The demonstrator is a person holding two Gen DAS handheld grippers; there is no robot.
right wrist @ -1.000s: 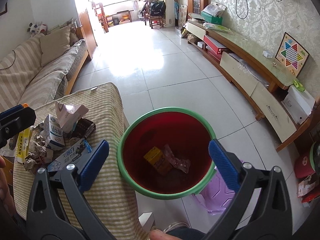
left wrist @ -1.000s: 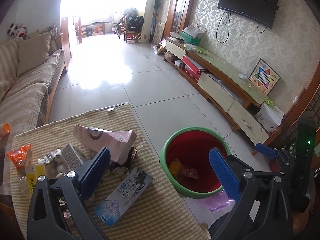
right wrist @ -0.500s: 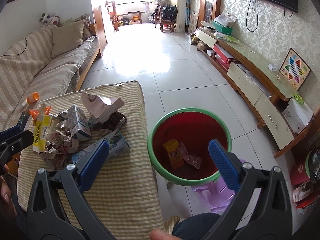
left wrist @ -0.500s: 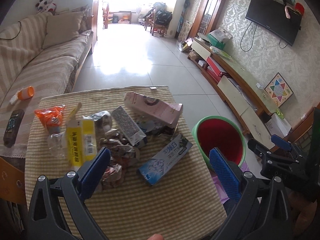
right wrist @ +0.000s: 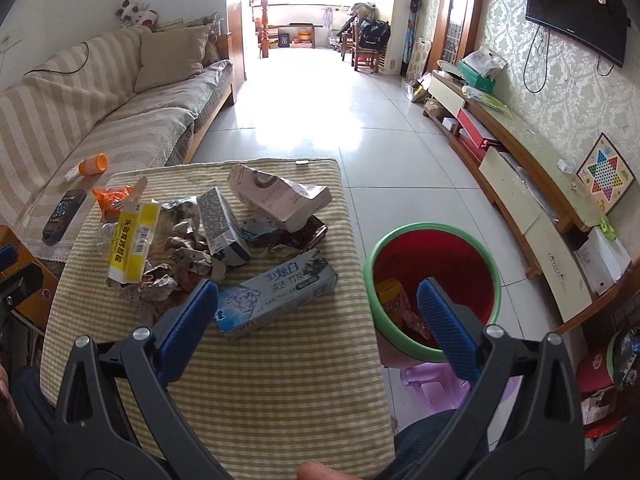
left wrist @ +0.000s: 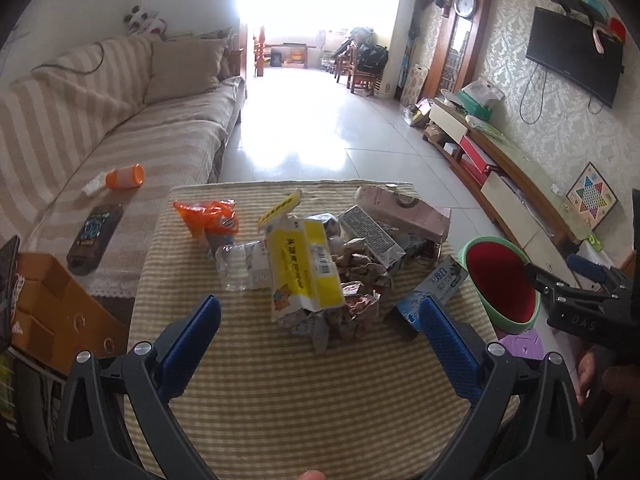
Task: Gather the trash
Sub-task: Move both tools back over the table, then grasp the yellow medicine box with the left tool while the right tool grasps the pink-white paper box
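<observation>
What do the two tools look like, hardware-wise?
Both match. The left tool and right tool are black plastic clamp-style arms with silver rivets and ribbed blue pads. In the left wrist view the right tool's body shows embossed lettering "DAS". No cables or sleeves are visible.

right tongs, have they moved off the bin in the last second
Yes. The right tongs have swung left: the bin, centred between the tips a second ago, now sits behind the right tip, and the toothpaste box lies between them.
</observation>
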